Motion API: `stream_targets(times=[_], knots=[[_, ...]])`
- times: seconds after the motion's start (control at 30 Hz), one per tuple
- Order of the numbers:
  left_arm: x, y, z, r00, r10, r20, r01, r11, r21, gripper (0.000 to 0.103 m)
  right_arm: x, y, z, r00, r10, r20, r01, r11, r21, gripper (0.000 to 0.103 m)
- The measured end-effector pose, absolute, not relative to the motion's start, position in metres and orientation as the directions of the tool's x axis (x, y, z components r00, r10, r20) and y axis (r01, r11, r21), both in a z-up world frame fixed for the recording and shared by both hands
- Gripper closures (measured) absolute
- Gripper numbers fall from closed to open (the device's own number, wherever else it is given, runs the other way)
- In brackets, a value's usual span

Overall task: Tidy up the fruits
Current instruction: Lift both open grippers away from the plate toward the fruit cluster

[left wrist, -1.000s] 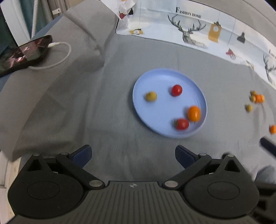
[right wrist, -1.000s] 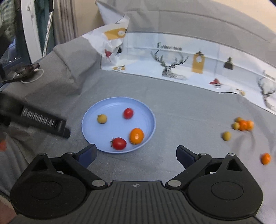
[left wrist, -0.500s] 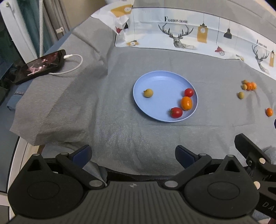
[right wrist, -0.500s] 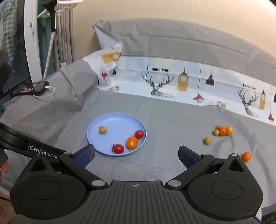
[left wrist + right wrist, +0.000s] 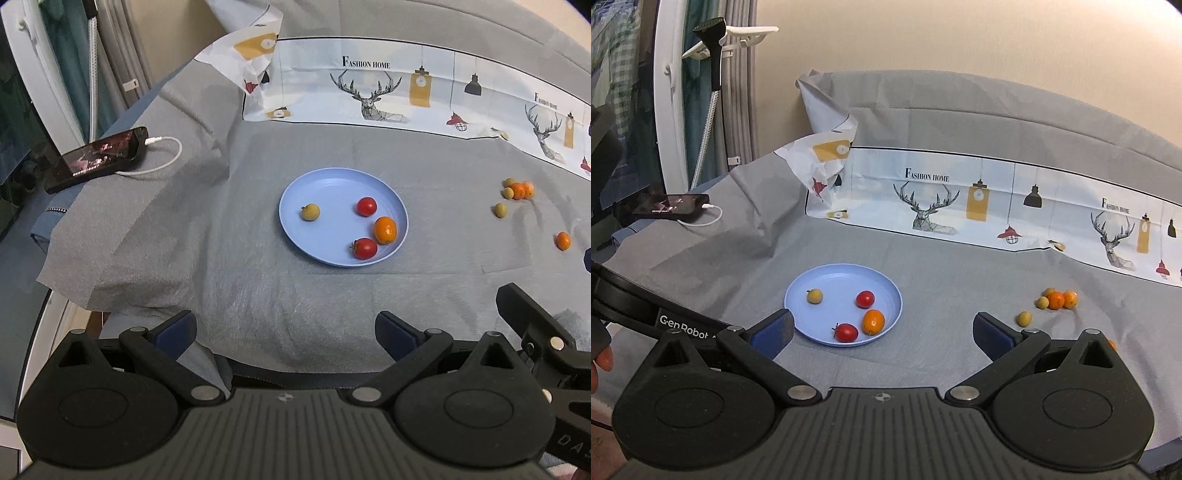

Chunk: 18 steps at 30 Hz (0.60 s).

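A blue plate (image 5: 332, 184) (image 5: 827, 280) lies on the grey cloth. It holds two red tomatoes (image 5: 366, 206) (image 5: 865, 299), an orange kumquat (image 5: 385, 229) (image 5: 873, 321) and a yellow-green fruit (image 5: 310, 212) (image 5: 815, 296). Several loose orange and yellow-green fruits (image 5: 517, 190) (image 5: 1056, 300) lie on the cloth to the right. My left gripper (image 5: 286, 332) is open and empty, pulled back near the cloth's front edge. My right gripper (image 5: 882, 330) is open and empty, just short of the plate.
A phone (image 5: 98, 158) (image 5: 670, 204) on a white charging cable lies on the raised cloth at far left. A printed deer-pattern sheet (image 5: 406, 96) (image 5: 960, 199) runs along the back. The cloth's front edge drops off just below the left gripper.
Both grippers have pulled back and risen, so the plate and loose fruits look smaller and farther away. On the plate, one red tomato rolled nearer the kumquat. Both grippers stayed open.
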<state>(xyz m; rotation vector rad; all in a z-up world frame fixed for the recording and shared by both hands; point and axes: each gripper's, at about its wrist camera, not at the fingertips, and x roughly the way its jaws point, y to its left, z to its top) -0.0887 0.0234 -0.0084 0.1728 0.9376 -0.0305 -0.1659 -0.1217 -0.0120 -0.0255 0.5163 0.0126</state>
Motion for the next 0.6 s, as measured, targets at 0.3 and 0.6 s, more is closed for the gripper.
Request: stream_targets(times=[0.3, 0.6], knots=[[-0.0923, 0.0255, -0.0058, 0.601, 0.045, -0.798, 0.101, 0.986, 0.132, 0.000, -0.1707, -0.1162, -0.0103, 0.876, -0.002, -0.483, -0.012, 1.000, -0.025, 0.001], [-0.0937, 0.0286, -0.0049, 0.602, 0.044, -0.798, 0.097, 0.987, 0.127, 0.000, -0.1721, -0.1136, -0.0096, 0.877, -0.001, -0.480, -0.018, 0.999, -0.034, 0.001]])
